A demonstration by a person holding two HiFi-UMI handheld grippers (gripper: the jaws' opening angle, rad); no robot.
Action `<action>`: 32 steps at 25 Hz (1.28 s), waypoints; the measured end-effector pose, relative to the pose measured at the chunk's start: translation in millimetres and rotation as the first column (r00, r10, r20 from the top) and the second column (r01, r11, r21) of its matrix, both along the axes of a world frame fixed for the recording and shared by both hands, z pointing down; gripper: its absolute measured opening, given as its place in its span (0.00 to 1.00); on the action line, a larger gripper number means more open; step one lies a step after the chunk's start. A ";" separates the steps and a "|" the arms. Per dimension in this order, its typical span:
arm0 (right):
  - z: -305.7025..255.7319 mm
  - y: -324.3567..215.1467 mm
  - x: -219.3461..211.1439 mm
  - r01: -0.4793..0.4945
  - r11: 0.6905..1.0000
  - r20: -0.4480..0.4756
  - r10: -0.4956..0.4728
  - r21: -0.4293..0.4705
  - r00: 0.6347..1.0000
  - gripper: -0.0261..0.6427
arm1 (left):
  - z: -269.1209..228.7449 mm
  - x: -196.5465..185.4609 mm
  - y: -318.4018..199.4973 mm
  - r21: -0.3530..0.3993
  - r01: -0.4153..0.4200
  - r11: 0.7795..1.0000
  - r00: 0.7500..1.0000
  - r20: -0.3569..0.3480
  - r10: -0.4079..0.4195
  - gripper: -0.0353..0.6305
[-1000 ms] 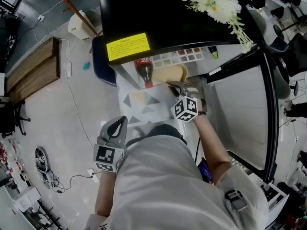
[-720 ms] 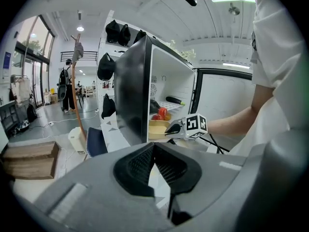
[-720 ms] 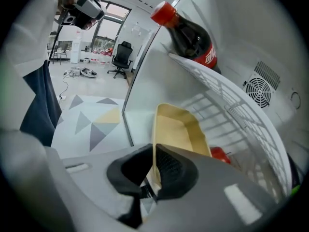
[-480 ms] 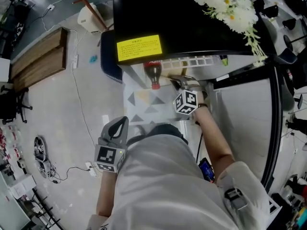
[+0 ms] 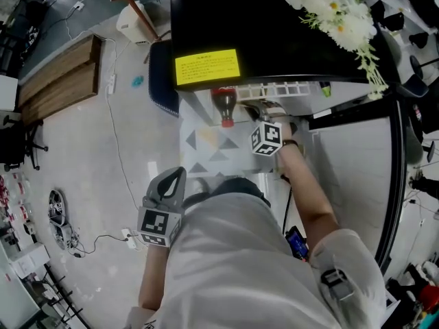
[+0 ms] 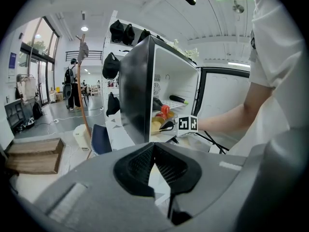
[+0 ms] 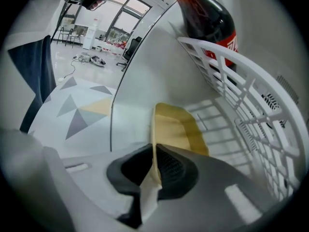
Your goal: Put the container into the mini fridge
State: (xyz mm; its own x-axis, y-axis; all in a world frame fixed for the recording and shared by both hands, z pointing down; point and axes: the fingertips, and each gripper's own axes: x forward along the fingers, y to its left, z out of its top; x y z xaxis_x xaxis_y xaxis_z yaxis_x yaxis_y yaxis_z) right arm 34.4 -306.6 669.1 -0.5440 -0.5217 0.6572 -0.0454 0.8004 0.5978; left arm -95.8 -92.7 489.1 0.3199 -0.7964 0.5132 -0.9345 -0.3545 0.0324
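Pinched between ribbed black fingers (image 7: 171,166) of right gripper (image 7: 153,161): thin rim of pale yellow container (image 7: 176,129), shallow, smooth, round-cornered, seen edge-on. Held low inside mini fridge (image 5: 274,19), close to smooth white floor; touching it or not, cannot tell. Alongside, white plastic lattice rack (image 7: 241,105); past its bars, dark glossy cola bottle (image 7: 207,23) with red label. Outside, beside person's torso, left gripper (image 6: 153,153), textured pads pressed together at the tips, nothing between. Fridge shell black, with rectangular yellow sticker (image 5: 207,67) and white flowers (image 5: 329,12) on top.
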 end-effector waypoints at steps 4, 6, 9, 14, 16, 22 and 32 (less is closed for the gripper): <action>-0.3 -8.6 -2.9 0.002 1.000 -0.003 -0.002 0.018 1.000 0.09 | 0.6 -1.8 1.5 -0.002 0.003 1.000 1.000 0.001 -0.003 0.06; -1.5 -12.8 -3.6 0.002 1.000 -0.005 -0.002 0.019 1.000 0.09 | 0.1 -2.9 1.4 -0.002 0.004 1.000 1.000 0.000 -0.004 0.06; -2.5 -16.5 -3.7 -0.006 1.000 -0.009 0.006 0.018 1.000 0.10 | 0.3 -3.6 1.2 -0.002 0.001 1.000 1.000 -0.003 -0.001 0.06; -4.3 -16.2 -3.0 -0.015 1.000 -0.007 0.015 0.027 1.000 0.10 | 0.7 -3.6 0.5 -0.002 -0.015 1.000 1.000 -0.005 0.015 0.06; -7.3 -14.3 -1.9 -0.024 0.999 0.003 0.024 0.030 1.000 0.13 | 0.4 -3.2 -0.2 0.001 -0.022 1.000 1.000 -0.010 0.022 0.06; -29.9 -5.1 1.5 -0.081 0.996 0.082 0.078 0.036 0.994 0.14 | -0.4 -2.9 -2.3 0.009 -0.047 0.999 0.999 -0.021 0.047 0.06; -64.8 28.3 15.2 -0.206 0.978 0.223 0.207 -0.026 0.953 0.14 | -0.6 10.8 -9.5 0.030 -0.143 0.989 0.988 -0.059 0.145 0.06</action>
State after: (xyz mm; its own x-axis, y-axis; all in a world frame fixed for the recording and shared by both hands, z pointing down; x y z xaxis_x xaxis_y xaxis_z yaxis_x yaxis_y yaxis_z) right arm 49.6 -278.3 604.3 -0.5577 -0.6364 0.5328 -0.3419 0.7611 0.5512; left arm -85.0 -102.1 488.5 0.4624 -0.7521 0.4696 -0.8701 -0.4867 0.0771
